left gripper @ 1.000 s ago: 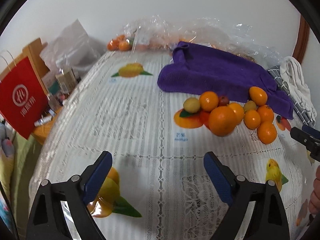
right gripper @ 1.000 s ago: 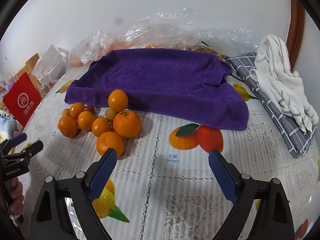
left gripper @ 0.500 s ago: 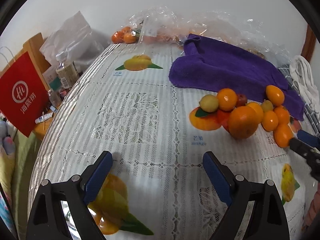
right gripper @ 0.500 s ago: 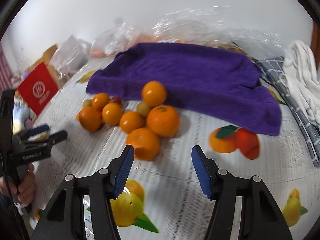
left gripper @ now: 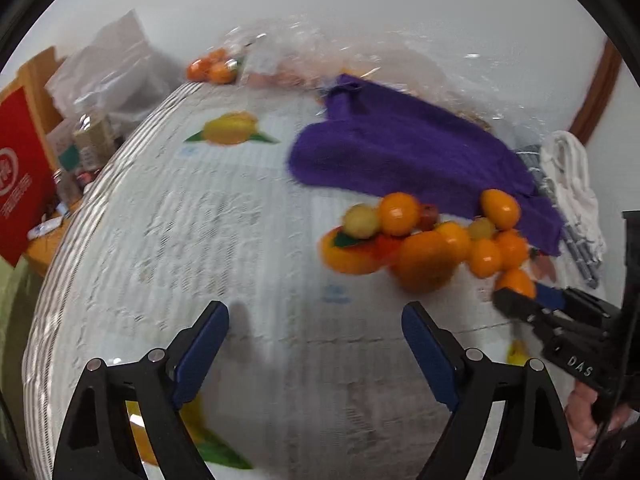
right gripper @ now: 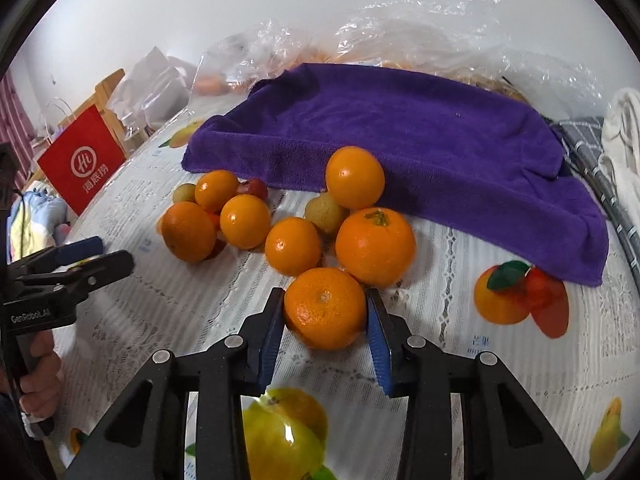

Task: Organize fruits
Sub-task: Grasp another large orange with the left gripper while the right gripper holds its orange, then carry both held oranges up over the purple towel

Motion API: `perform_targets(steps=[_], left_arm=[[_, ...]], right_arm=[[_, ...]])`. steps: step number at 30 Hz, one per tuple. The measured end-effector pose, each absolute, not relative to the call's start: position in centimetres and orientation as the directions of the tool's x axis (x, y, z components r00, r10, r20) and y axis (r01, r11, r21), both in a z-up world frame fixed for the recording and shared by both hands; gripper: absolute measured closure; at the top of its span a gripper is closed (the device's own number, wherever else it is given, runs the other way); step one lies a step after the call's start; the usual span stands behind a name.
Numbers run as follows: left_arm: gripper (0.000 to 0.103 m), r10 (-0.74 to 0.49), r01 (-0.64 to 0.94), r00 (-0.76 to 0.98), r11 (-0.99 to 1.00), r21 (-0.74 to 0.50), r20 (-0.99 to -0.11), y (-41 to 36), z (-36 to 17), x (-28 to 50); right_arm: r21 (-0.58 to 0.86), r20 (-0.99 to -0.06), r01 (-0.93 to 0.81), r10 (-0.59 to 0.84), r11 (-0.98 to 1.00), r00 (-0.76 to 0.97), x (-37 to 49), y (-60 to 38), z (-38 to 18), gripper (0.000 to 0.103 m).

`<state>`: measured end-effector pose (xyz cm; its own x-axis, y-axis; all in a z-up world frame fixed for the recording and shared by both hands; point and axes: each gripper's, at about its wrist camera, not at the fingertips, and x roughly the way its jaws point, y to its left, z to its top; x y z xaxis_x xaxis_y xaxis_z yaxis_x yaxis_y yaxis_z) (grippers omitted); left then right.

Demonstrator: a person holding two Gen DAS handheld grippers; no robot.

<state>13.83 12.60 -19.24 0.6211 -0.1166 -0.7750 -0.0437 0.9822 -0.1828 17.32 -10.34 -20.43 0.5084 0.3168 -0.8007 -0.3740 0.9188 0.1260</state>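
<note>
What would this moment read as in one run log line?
right tongs: closing, pads against nearest orange | left tongs: open, empty, over tablecloth | other fruit: piled beside purple towel

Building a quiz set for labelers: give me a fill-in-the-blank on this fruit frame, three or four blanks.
1. The right tool is closing with an ____ between its blue pads.
2. Behind the fruit pile lies a cloth whose colour is ____.
3. The left tool has ____ between its pads.
4. The paper bag past the table's left edge is coloured ____.

Missing words: orange; purple; nothing; red
</note>
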Motion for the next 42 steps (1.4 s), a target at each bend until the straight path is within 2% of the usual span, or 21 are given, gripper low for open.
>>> perform_targets(steps=[5, 9, 12, 16, 19, 21, 26, 27, 42], left_arm=[[0.016, -0.138, -0.009, 0.640, 0.982, -0.187, -0.756, 10.8, -18.3, 14.9], [0.016, -0.174, 0.009, 0.629, 0.976, -0.217, -0.758, 9.4, -18.6, 15.9], [0.022, -0.210, 0.037, 0.604, 0.971, -0.236, -0.769, 8.3, -19.2, 16.5], [0.023, -0.190, 0.057, 0.604, 0.979, -0.196, -0.774, 7.3, -19.5, 16.8], [0.032, -0.197, 0.057, 0.601, 0.977, -0.205, -0.774, 7.2, -19.6, 17.2], [0.032, -0.194, 0.048, 0.607, 0.977, -0.209, -0.771, 7.2, -19.6, 17.3], [0.061, -0.229, 0.062, 0.614, 0.968, -0.243, -0.756, 7.2, -19.6, 17.7], [0.063, -0.246, 0.064, 0.613, 0.962, -0.264, -0.751, 7.2, -19.6, 17.6], [0.064, -0.232, 0.035, 0.605, 0.963, -0.266, -0.761, 7.7, -18.0, 15.1]], right_arm=[[0.142, -0.784, -0.323, 0.305, 0.936, 0.541, 16.0, -12.9, -19.5, 0.064], [0.093, -0.784, -0.254, 0.228, 0.963, 0.578, 15.4, -15.6, -19.4, 0.064], [0.083, -0.784, -0.218, 0.199, 0.972, 0.588, 15.4, -17.6, -19.1, 0.064], [0.066, -0.777, -0.180, 0.164, 0.981, 0.608, 15.7, -19.2, -19.0, 0.064], [0.075, -0.772, -0.158, 0.158, 0.985, 0.616, 16.3, -20.0, -19.3, 0.064], [0.087, -0.775, -0.153, 0.163, 0.984, 0.611, 16.7, -20.2, -19.4, 0.064], [0.094, -0.777, -0.155, 0.169, 0.984, 0.606, 17.2, -20.1, -19.4, 0.064], [0.099, -0.777, -0.155, 0.174, 0.983, 0.606, 17.2, -20.1, -19.4, 0.064], [0.121, -0.761, -0.131, 0.177, 0.984, 0.625, 16.0, -20.6, -17.8, 0.064]])
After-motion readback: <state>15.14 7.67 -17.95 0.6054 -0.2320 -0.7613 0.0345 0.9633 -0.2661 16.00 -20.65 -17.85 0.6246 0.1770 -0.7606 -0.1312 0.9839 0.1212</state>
